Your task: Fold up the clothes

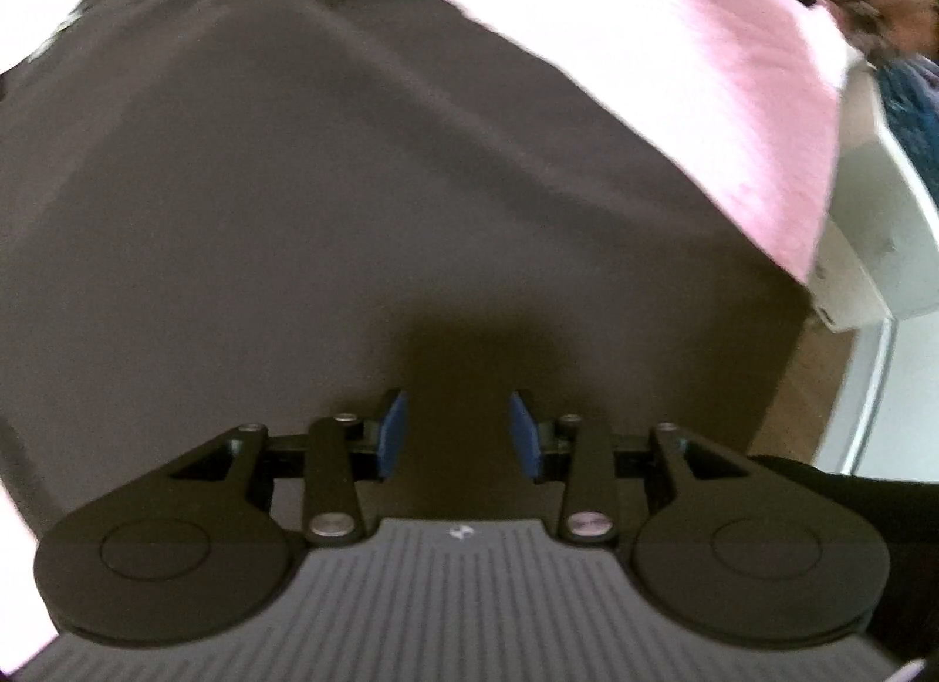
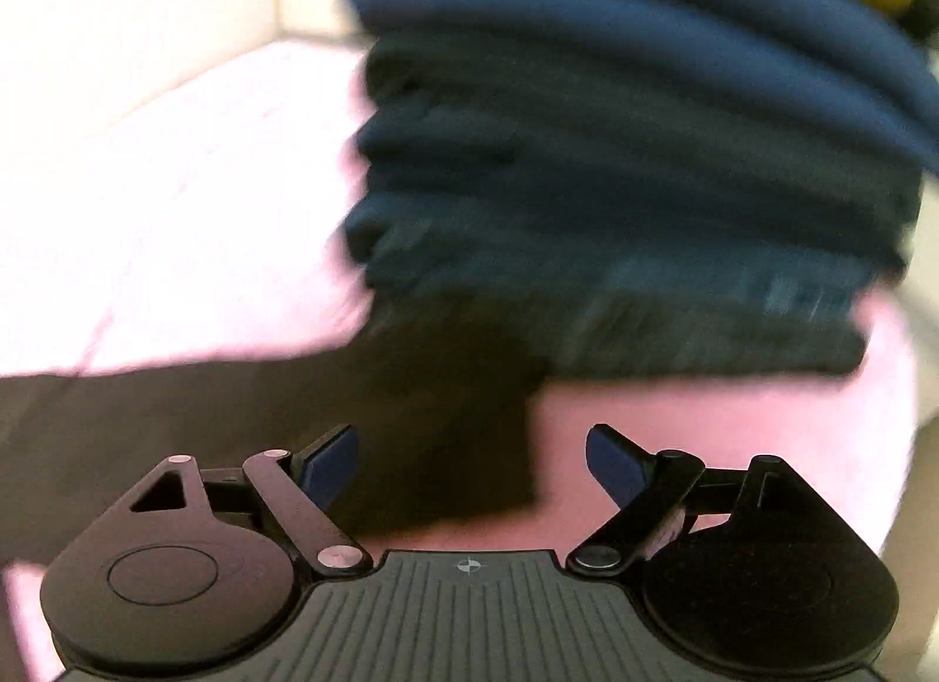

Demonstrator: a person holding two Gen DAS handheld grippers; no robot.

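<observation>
Pink, softly napped cloth covers the surface (image 1: 704,112) we work on, and a smooth dark brown garment (image 1: 328,201) lies flat across it. Our left gripper (image 1: 458,429) hovers over it, blue pads parted, empty. Our right gripper (image 2: 472,465) gapes wide, released, before a blurred stack of folded navy clothes (image 2: 616,165).

Bright washed-out edges, heavy motion blur, fisheye warping
</observation>
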